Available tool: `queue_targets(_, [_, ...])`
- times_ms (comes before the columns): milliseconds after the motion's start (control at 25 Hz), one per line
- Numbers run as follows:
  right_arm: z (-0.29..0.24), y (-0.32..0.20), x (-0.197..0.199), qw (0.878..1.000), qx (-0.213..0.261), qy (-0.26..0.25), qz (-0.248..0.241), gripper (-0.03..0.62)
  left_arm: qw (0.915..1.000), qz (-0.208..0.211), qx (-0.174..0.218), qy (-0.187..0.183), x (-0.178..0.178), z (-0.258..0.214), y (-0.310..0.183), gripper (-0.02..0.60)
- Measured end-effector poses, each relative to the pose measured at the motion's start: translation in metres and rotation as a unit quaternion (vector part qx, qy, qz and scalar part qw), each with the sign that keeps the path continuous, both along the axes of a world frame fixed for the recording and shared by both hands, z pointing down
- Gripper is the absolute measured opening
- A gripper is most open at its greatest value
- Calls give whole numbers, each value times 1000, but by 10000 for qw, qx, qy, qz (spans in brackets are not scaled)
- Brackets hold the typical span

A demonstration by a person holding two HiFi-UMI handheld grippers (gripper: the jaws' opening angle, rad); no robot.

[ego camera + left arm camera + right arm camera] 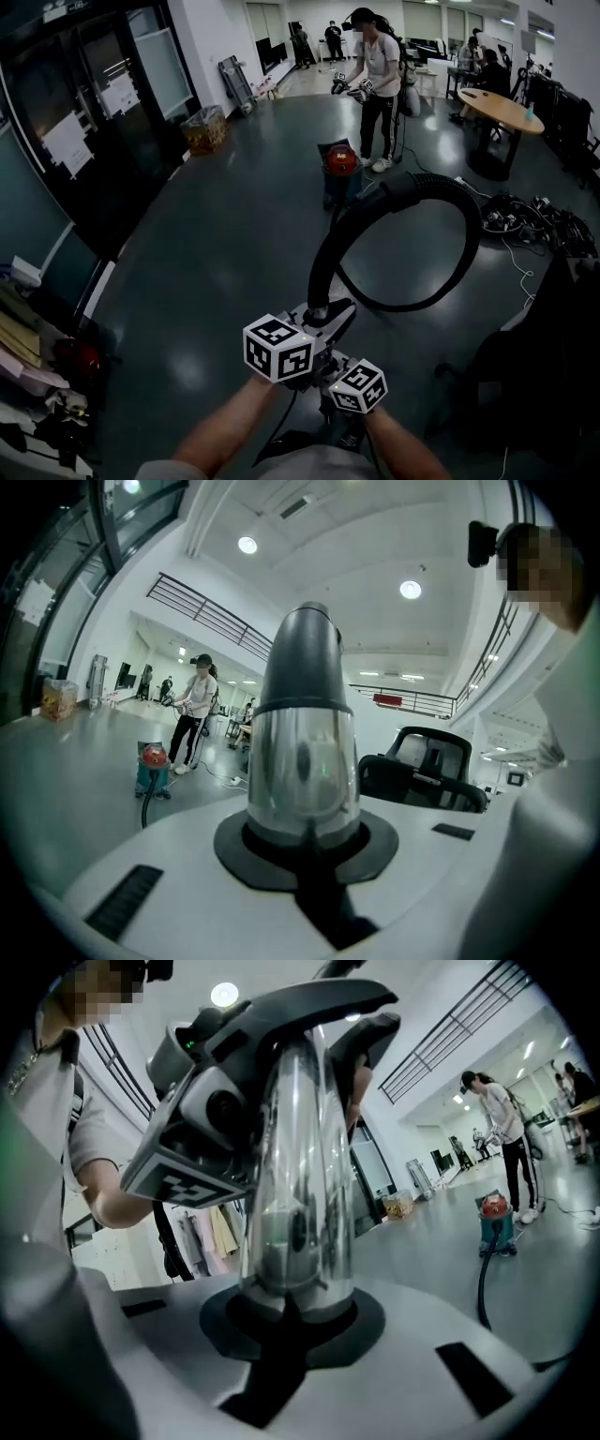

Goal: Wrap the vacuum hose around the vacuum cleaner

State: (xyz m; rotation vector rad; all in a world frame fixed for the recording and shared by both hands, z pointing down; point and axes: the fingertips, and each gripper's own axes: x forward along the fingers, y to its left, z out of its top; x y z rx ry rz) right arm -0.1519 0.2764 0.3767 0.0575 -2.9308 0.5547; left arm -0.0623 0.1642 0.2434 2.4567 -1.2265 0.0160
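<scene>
The red-topped vacuum cleaner (339, 169) stands on the dark floor some way ahead. It also shows small in the left gripper view (153, 766) and the right gripper view (494, 1218). Its black hose (448, 202) arcs up from it in a big loop and comes down to my hands. The hose ends in a chrome tube (302, 761), upright between the jaws. My left gripper (323, 317) is shut on this tube. My right gripper (330, 367) grips the same tube (295, 1213) just below, next to the left gripper (216, 1101).
Another person (380, 84) with grippers stands just beyond the vacuum. A round wooden table (502, 108) is at the back right, with tangled cables (511, 216) on the floor before it. A black chair (553, 356) is close on my right. Glass doors (84, 112) and clutter (37, 356) line the left.
</scene>
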Motion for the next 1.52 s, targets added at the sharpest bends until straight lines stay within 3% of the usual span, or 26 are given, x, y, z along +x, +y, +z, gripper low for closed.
queue_targets(120, [11,2,-1,9995,16,232,-193,51,9996,-103,-41,244,-11,8,-1,55])
queue_targets(440, [37,-13,-5,9923,-177,1207,-225,51,9982,230,0,562,-26,23,-23,57])
queue_targets(680, [57,-31,-40,9832,-369,1787,-22,51,9958,472,-71,782,-68,40,-44,65])
queue_targets(880, [75,-51,-74,9732,-643,2196,237,51,9951,917,-164,343,-106,63,-64,129])
queue_targets(1080, [87,-73,-84,9622,-842,2545,474,51,9886,1468,-45,-339,-141,77,-73,265])
queue_targets(1160, [91,-80,-87,9574,-903,2692,521,51,9855,1626,-80,-476,-154,81,-76,285])
queue_targets(1360, [97,-93,-88,9477,-811,3040,541,51,9836,1716,-213,-519,-169,86,-84,290])
queue_targets(1520, [101,-99,-83,9397,-688,3323,426,51,9847,1669,-385,-326,-180,89,-85,290])
